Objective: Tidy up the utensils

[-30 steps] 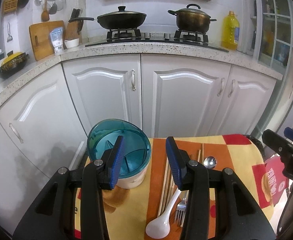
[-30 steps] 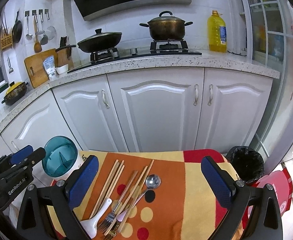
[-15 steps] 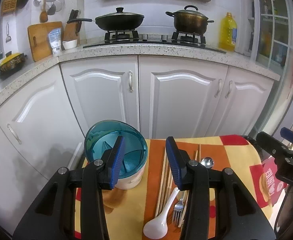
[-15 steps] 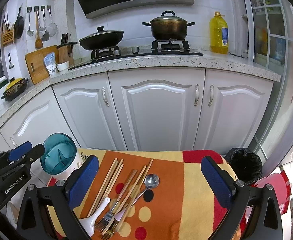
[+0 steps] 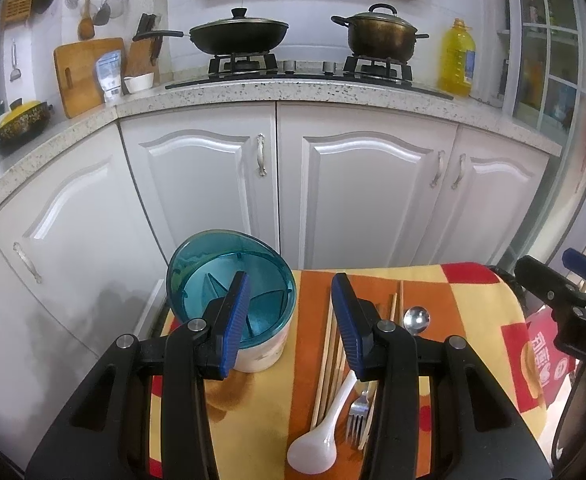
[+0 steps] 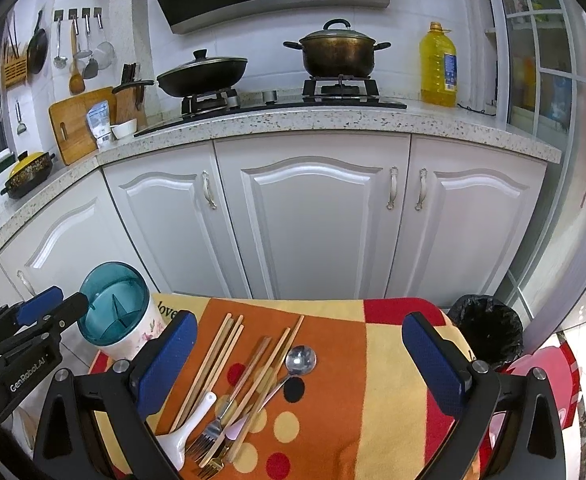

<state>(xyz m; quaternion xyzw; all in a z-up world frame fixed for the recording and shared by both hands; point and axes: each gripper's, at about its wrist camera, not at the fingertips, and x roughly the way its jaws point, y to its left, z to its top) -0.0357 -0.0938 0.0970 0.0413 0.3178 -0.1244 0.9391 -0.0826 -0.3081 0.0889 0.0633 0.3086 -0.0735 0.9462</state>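
White cabinets curve round behind a small table under a patterned cloth. The utensil holder stands at its left edge, and the cloth's right half is bare. Chopsticks, a white spoon, forks and a metal spoon lie bunched left of centre. The left gripper hangs released between holder and chopsticks; the right gripper gapes wide above the utensils. Only the right view shows the black bin past the table's right edge.
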